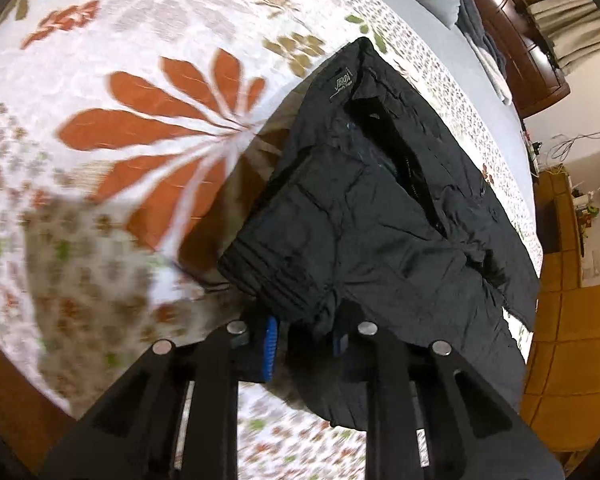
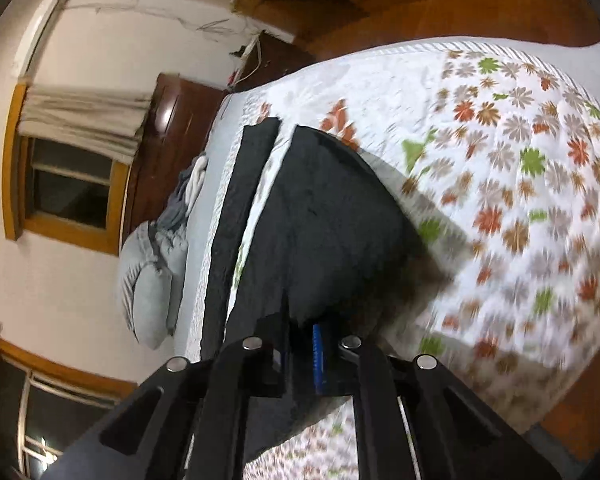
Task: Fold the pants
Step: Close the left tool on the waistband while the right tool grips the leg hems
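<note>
Both grippers, left (image 1: pixel 306 338) and right (image 2: pixel 302 354), had jaws clamped shut on edges of the black pants (image 1: pixel 380 208), which hung ahead of them over the bed (image 1: pixel 148 60); a good fold probably required level, evenly tensioned hands.

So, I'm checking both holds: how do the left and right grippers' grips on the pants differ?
The left gripper pinches bunched cloth beside the ribbed band of the pants; the right gripper clamps a flat edge of the pants. Both are shut on black fabric lifted off the floral bedspread.
</note>
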The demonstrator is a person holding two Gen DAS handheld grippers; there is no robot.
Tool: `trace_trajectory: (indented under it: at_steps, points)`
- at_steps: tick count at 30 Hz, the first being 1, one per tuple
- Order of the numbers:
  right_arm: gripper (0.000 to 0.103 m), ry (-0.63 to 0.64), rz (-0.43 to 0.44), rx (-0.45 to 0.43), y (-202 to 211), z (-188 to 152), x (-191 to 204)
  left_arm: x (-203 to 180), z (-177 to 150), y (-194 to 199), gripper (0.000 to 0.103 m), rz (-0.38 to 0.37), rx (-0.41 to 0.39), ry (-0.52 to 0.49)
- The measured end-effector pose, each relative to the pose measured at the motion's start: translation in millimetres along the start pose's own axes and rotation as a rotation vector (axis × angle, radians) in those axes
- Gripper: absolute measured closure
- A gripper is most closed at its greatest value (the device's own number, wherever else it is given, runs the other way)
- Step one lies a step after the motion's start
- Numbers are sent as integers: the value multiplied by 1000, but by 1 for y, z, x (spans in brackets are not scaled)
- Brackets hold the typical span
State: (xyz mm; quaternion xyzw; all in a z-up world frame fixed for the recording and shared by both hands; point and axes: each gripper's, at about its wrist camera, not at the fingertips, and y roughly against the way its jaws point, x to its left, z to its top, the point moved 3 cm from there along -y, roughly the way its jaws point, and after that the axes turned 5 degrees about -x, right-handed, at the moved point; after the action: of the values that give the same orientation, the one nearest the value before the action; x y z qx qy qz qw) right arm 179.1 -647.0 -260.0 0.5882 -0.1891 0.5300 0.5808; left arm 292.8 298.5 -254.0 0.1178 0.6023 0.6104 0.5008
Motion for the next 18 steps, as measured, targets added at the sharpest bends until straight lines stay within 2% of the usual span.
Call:
trace_trajectory:
  at_steps: [4, 8, 10, 12, 14, 15, 16, 18]
  points:
    - [95, 55, -6, 53, 6, -25, 13, 36, -2, 19, 85, 24, 9, 19]
    - [95, 101, -45, 112, -6, -48, 13, 67, -3, 20, 84, 35, 26, 55]
    - [94, 108, -86, 129, -19, -54, 6, 73, -3, 14, 80, 19, 33, 53]
    - [89, 118, -122, 146, -28, -56, 2, 74, -3, 11, 73, -1, 34, 25]
    - [78, 100, -110, 169, -30, -57, 0, 70, -4, 15, 52, -46, 38, 7]
    - [61, 104, -105, 188, -27, -56, 5, 69, -5, 23, 28, -62, 32, -5]
    - [43, 114, -104, 195, -23, -52, 8, 68, -5, 34, 9, -31, 4, -27]
    - [29, 161, -143, 176, -8, -43, 19, 62, -2, 57, 9, 46, -61, -103]
